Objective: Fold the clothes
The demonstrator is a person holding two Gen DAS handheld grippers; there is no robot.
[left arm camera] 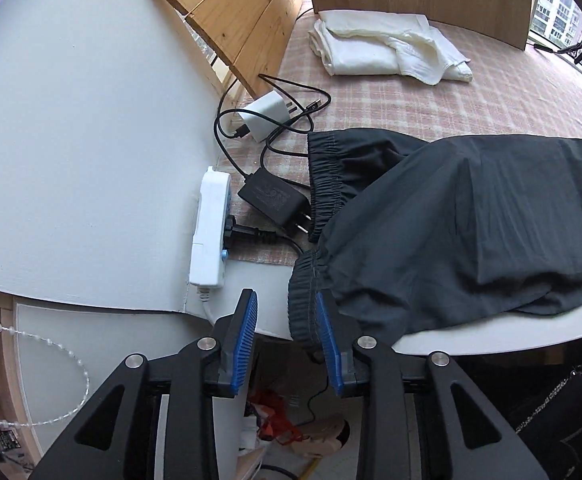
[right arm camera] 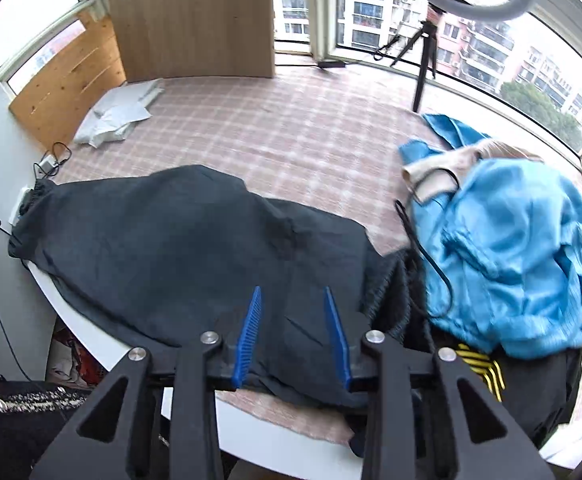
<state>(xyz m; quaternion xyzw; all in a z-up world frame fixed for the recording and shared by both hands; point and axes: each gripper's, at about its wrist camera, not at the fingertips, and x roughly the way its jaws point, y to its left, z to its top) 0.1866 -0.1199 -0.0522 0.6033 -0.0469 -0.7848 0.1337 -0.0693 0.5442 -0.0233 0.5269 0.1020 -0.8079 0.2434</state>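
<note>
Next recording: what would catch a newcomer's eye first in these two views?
A dark grey pair of trousers sprawls across the near side of the pink checked tablecloth. A crumpled bright blue jacket is heaped on the right. The left hand-held gripper is open at the trousers' elastic waistband, and the right hand-held gripper hangs open above the trousers.

Dark grey trousers (left arm camera: 471,216) lie on a pink-and-white checked cloth (right arm camera: 291,128) beside a bright blue garment (right arm camera: 519,248).

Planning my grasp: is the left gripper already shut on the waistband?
No, the left gripper is open, with the dark shorts' waistband between its fingers.
</note>
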